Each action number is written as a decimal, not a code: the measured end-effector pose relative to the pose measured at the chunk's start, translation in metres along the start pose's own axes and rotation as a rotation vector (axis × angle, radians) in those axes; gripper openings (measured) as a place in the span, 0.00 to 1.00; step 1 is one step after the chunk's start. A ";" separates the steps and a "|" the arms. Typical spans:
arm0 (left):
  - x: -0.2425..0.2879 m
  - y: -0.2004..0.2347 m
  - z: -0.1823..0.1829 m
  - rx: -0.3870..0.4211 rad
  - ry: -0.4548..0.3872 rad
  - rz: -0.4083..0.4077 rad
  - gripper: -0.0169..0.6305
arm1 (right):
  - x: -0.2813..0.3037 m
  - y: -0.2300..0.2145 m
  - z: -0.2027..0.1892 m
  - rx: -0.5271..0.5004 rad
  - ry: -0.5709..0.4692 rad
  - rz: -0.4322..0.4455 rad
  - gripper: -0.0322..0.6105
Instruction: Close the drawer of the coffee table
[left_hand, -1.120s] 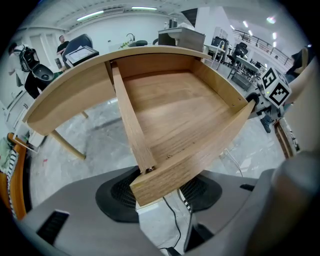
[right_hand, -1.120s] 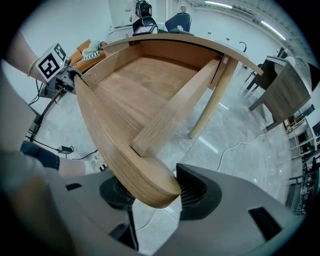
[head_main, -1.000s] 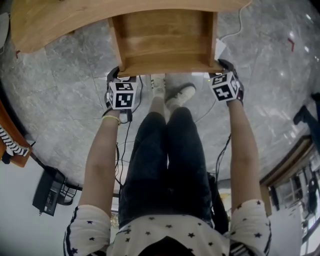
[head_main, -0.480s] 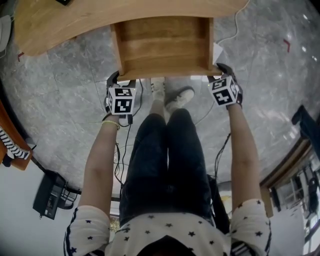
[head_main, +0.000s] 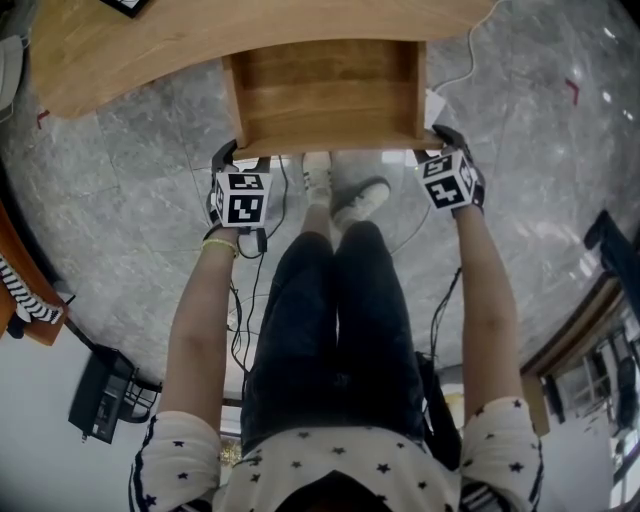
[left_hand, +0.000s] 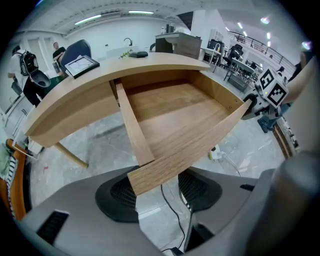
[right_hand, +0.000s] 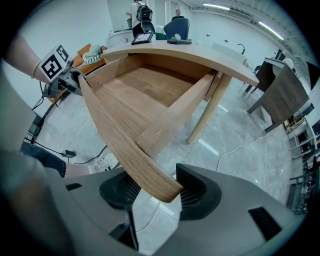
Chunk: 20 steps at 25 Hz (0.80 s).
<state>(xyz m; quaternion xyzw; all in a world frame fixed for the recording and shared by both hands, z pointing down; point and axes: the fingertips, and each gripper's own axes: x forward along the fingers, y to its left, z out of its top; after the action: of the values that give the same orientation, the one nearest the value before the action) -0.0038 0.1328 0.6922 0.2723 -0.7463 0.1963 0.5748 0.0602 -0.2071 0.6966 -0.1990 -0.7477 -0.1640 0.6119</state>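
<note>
A grey marble-patterned floor (head_main: 130, 170) is seen beneath everything. One wooden coffee table (head_main: 120, 50) is set across the top of the head view, and one drawer (head_main: 330, 95) is drawn well out from under its top, toward the person. The drawer's front board (left_hand: 190, 150) is the part nearest the grippers.

Two grippers are counted, one at each end of that front board. The left gripper (left_hand: 159, 192) is held with its jaws spread wide, wider than the board is thick. The left end of the board is lodged in the gap between them, with its lower corner seen over the left-hand pad. The right gripper (right_hand: 160, 192) is likewise kept wide apart, and the rounded right end of the board is placed between its jaws, close against the right-hand pad. Neither pair of jaws is clamped on the wood.

Two marker cubes are seen, one on each gripper (head_main: 243, 197) (head_main: 447, 181). Two shoes (head_main: 340, 185) are placed on the floor just in front of the drawer, between the grippers. One tablet (left_hand: 82, 64) is laid on the table top, and dark cables (head_main: 262, 255) are trailed over the floor beside the person's legs.
</note>
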 end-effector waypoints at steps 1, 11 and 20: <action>0.001 0.000 0.001 0.000 -0.001 0.000 0.40 | 0.000 -0.001 0.001 0.001 0.000 -0.001 0.38; 0.004 0.009 0.013 0.005 -0.010 0.006 0.40 | 0.003 -0.008 0.012 -0.002 -0.010 -0.008 0.38; 0.007 0.013 0.021 0.010 -0.015 0.008 0.40 | 0.005 -0.015 0.018 -0.001 -0.026 -0.014 0.38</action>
<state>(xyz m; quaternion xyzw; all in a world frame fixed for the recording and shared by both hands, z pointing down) -0.0296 0.1289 0.6937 0.2734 -0.7506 0.2003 0.5672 0.0365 -0.2108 0.6983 -0.1961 -0.7569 -0.1661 0.6009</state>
